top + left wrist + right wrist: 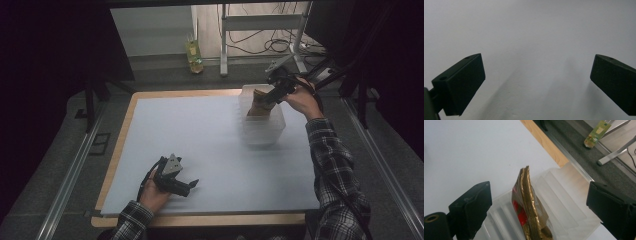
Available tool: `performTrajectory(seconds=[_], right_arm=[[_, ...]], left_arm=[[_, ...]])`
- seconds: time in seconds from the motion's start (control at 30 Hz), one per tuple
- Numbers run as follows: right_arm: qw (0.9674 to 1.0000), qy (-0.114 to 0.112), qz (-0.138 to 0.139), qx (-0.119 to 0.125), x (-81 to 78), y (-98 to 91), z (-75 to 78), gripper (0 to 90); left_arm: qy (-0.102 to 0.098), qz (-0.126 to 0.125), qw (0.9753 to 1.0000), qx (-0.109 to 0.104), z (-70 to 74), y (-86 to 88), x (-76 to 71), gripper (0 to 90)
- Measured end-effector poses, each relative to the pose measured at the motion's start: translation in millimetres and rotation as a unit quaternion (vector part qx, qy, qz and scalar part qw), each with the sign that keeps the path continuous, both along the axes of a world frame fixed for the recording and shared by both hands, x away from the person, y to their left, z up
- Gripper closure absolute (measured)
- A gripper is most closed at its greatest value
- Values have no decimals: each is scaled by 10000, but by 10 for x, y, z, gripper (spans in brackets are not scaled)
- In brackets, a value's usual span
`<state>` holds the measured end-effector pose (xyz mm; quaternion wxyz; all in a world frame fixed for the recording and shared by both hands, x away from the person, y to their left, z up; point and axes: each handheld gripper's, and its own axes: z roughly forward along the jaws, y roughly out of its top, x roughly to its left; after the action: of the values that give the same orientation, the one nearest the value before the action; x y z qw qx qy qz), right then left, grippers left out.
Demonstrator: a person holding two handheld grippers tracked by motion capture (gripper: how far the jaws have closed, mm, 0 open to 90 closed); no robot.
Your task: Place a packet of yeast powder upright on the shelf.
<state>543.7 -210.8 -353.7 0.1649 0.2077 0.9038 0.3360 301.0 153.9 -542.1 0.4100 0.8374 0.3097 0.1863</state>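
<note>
A white surface (210,150) with a wooden border is seen from above, the person's forearms in plaid sleeves coming in from its near edge. The left gripper (192,184) is held low near the near-left corner of the surface, its grey three-cornered plate on top. In the left gripper view its fingers (461,85) are spread wide apart over bare white surface, with nothing between them — only their soft shadows fall across the sheet.

The right gripper (264,102) is held up by the right hand (300,100) over the far-right part of the surface, close to the far edge. Below it a clear ribbed plastic container (262,122) stands on the surface, and a gold-edged packet (259,102) with a transparent window and red print is standing on edge inside it. In the right gripper view the packet (529,207) is seen edge-on, tilted slightly, with its lower end in one ribbed channel of the container (564,205). The right fingers (471,205) are spread to either side of the packet — neither is seen touching it.

Beyond the far edge of the surface, on the floor, a small green circuit board (194,54) is propped upright, with metal table legs and loose cables behind it.
</note>
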Motion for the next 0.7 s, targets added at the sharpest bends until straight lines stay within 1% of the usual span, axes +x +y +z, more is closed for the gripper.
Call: performTrajectory(seconds=[0.1, 0.17, 0.2, 0.27, 0.37, 0.47, 0.6, 0.63, 0.7], right_arm=[[9999, -31, -43, 151, -37, 4, 21, 57], [9996, 46, -86, 280, -63, 10, 21, 45], [9995, 47, -106, 306, -73, 12, 18, 43], [9994, 64, -108, 320, -87, 11, 9, 41], [9992, 30, -132, 371, -116, 9, 5, 38], [9992, -74, -134, 365, -145, 14, 13, 37], [9989, -43, -159, 431, -168, 22, 16, 36], [9989, -17, -198, 416, -195, 31, 10, 34], [9990, -27, -175, 422, -211, 35, 7, 33]], left_arm=[[-21, 45, 10000, -40, 5, 13, 5, 0], [-21, 58, 10000, -66, 7, 19, 5, 0], [-24, 57, 10000, -70, 7, 19, 4, 0], [-29, 46, 10000, -75, 9, 16, 2, 0], [-32, 66, 9999, -80, 13, 16, 2, 0], [-19, 97, 9999, -127, 19, 29, 8, 0], [-7, 121, 9998, -151, 23, 40, 6, 0], [6, 125, 9998, -180, 23, 37, 5, 0], [8, 115, 9998, -152, 25, 36, 4, 0]])
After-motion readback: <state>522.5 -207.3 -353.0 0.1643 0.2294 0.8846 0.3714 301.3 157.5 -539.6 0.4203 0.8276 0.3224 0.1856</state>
